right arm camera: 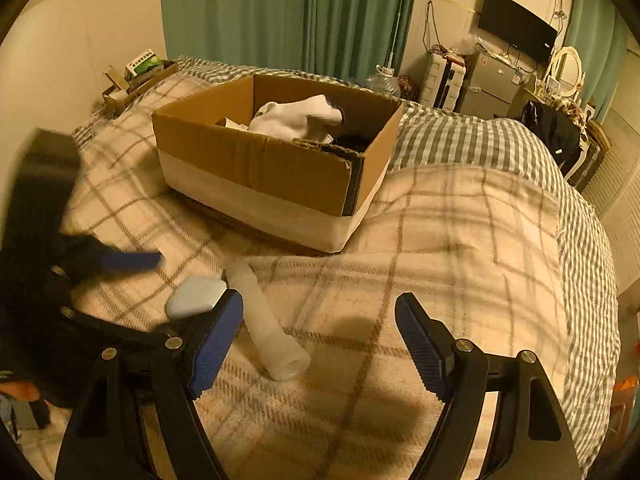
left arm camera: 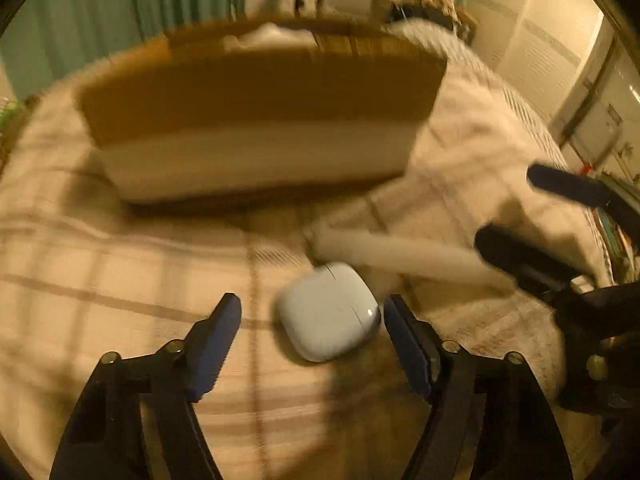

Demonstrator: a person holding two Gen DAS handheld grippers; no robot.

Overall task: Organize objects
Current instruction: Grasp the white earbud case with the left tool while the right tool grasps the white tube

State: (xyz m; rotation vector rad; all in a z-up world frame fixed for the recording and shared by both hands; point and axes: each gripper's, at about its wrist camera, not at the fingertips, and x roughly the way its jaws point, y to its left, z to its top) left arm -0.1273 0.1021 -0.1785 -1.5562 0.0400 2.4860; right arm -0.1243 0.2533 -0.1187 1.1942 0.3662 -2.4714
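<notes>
A pale blue earbud case lies on the plaid blanket between the open fingers of my left gripper, nearer the right finger. It also shows in the right wrist view. A white translucent tube lies on the blanket just beyond the case; it also shows in the left wrist view. My right gripper is open and empty, just right of the tube. It shows at the right of the left wrist view. An open cardboard box holding white socks stands farther back.
The plaid blanket covers a bed with a grey checked sheet. Green curtains hang behind. A small fridge, a wall TV and clutter stand at the far right. A wooden crate sits at the bed's far left corner.
</notes>
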